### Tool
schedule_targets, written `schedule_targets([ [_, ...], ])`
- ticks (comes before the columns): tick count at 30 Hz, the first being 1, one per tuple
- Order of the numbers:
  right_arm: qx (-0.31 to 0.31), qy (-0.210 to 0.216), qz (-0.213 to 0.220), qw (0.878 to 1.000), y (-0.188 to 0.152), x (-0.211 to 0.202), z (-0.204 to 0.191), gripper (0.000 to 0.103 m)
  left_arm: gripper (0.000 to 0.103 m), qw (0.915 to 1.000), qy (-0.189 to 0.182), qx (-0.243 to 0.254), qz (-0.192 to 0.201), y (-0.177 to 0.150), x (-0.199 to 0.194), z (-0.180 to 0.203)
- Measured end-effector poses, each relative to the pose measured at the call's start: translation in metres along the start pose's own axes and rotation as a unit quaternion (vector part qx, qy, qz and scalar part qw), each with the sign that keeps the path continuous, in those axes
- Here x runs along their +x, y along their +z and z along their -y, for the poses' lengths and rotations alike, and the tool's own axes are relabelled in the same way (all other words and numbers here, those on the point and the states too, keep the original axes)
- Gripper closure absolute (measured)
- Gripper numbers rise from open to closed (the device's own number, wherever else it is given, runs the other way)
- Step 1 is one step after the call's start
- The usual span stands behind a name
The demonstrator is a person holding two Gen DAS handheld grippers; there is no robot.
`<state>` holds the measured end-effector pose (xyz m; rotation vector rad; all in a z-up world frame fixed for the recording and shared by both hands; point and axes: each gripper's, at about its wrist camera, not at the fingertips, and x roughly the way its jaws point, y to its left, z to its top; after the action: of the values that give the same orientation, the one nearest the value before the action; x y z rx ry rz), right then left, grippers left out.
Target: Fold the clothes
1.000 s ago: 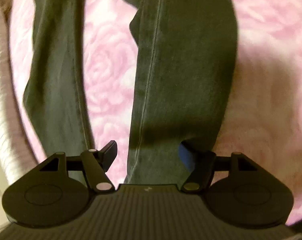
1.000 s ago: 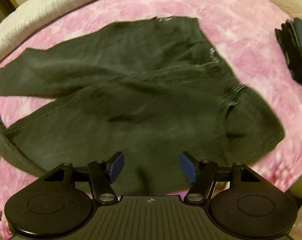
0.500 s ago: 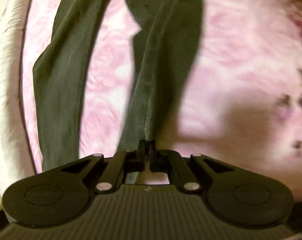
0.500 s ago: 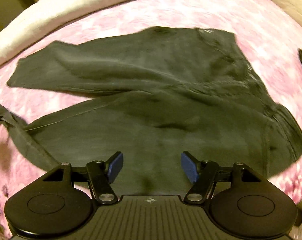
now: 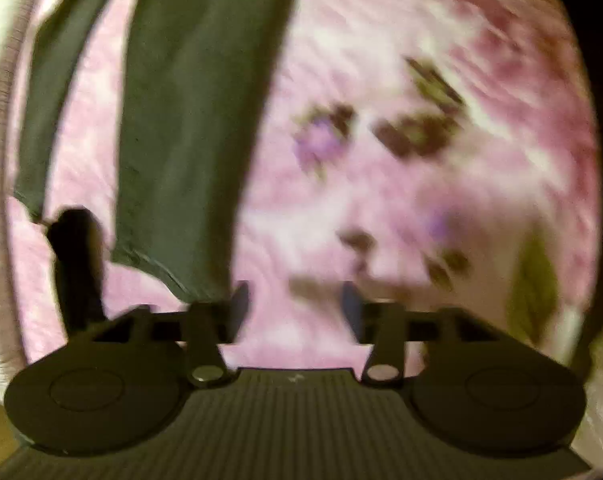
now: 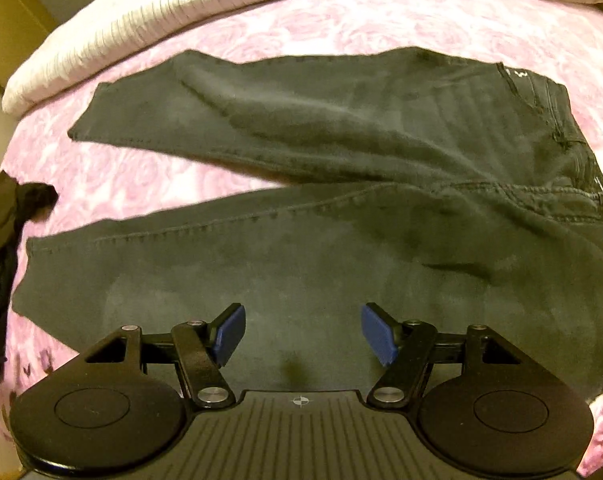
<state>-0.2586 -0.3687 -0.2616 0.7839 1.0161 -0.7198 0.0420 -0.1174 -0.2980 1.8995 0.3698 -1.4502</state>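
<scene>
Dark grey jeans (image 6: pixel 341 208) lie spread on a pink rose-patterned blanket (image 6: pixel 321 24), legs pointing left, waistband at the right. My right gripper (image 6: pixel 303 334) is open and empty, hovering over the near leg. In the blurred left wrist view, my left gripper (image 5: pixel 295 312) is open and empty over the blanket (image 5: pixel 381 200), just right of the near leg's hem (image 5: pixel 169 268). The two legs (image 5: pixel 189 120) run up and away on the left.
A white ribbed bedspread (image 6: pixel 181 4) borders the blanket's far side. A black garment (image 6: pixel 1 240) lies at the left edge of the right wrist view. A dark object (image 5: pixel 77 264) stands left of the hem in the left wrist view.
My left gripper shut on the near leg's hem half a second ago; now it is open and has moved right, off the hem. The jeans now lie flatter and more spread.
</scene>
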Motion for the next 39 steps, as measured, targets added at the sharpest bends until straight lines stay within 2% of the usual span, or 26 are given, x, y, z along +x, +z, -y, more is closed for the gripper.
schedule_targets([
  [4,0.009,-0.018,-0.004,1.0,-0.006,-0.007,0.011,0.035,0.049,0.9974,0.07,-0.013,0.011,0.034,0.027,0.003],
  [6,0.015,-0.029,-0.003,0.999,-0.008,-0.014,0.018,0.035,0.047,0.9964,0.083,-0.016,0.014,0.045,0.041,-0.002],
  [8,0.016,-0.04,-0.002,0.999,-0.01,-0.02,0.026,0.034,0.046,0.9972,0.073,-0.011,0.014,0.047,0.047,-0.007],
  [9,0.017,-0.046,-0.002,0.999,-0.012,-0.023,0.03,0.034,0.052,0.9978,0.063,-0.018,0.016,0.044,0.044,-0.012],
  [10,0.023,-0.051,-0.002,0.998,-0.014,-0.025,0.033,0.034,0.076,0.9979,0.052,-0.036,0.014,0.042,0.043,-0.018],
  [11,0.03,-0.056,-0.001,0.998,-0.015,-0.027,0.037,0.034,0.09,0.9976,0.041,-0.055,0.011,0.039,0.043,-0.024],
  [12,0.036,-0.06,0.0,0.998,-0.017,-0.028,0.041,0.034,0.101,0.997,0.055,-0.055,0.002,0.04,0.045,-0.026],
  [15,0.053,-0.064,0.006,0.997,-0.019,-0.034,0.049,0.034,0.102,0.9976,0.036,-0.059,0.002,0.038,0.036,-0.035],
  [18,0.058,-0.063,0.015,0.996,-0.019,-0.042,0.054,0.034,0.103,0.9992,-0.007,-0.04,-0.008,0.037,0.027,-0.032],
  [20,0.06,-0.065,0.021,0.996,-0.019,-0.048,0.059,0.034,0.103,0.9986,-0.038,-0.027,-0.025,0.033,0.024,-0.024],
  [22,0.066,-0.067,0.029,0.995,-0.021,-0.055,0.067,0.034,0.103,0.9973,-0.053,-0.008,-0.049,0.028,0.024,-0.015],
  [24,0.076,-0.071,0.036,0.994,-0.022,-0.064,0.079,0.034,0.103,0.9965,-0.053,-0.009,-0.063,0.026,0.021,-0.015],
  [29,0.094,-0.081,0.063,0.99,-0.011,-0.083,0.129,0.034,0.094,0.9946,-0.026,-0.085,-0.053,0.058,-0.005,-0.044],
  [30,0.096,-0.08,0.071,0.99,-0.005,-0.087,0.143,0.034,0.093,0.9946,-0.019,-0.092,-0.044,0.072,-0.01,-0.052],
  [32,0.09,-0.074,0.087,0.989,0.012,-0.091,0.17,0.034,0.084,0.9946,0.0,-0.1,-0.027,0.106,-0.019,-0.066],
  [33,0.084,-0.069,0.096,0.989,0.023,-0.092,0.184,0.034,0.073,0.9947,0.011,-0.1,-0.02,0.123,-0.021,-0.073],
  [34,0.075,-0.063,0.1,0.99,0.036,-0.09,0.201,0.034,0.071,0.9946,0.019,-0.101,-0.013,0.144,-0.024,-0.079],
  [37,0.046,-0.046,0.106,0.992,0.076,-0.078,0.251,0.033,0.071,0.9936,0.035,-0.107,0.01,0.212,-0.039,-0.09],
  [39,0.031,-0.032,0.106,0.993,0.104,-0.059,0.287,0.027,0.071,0.9923,0.039,-0.115,0.027,0.261,-0.052,-0.092],
])
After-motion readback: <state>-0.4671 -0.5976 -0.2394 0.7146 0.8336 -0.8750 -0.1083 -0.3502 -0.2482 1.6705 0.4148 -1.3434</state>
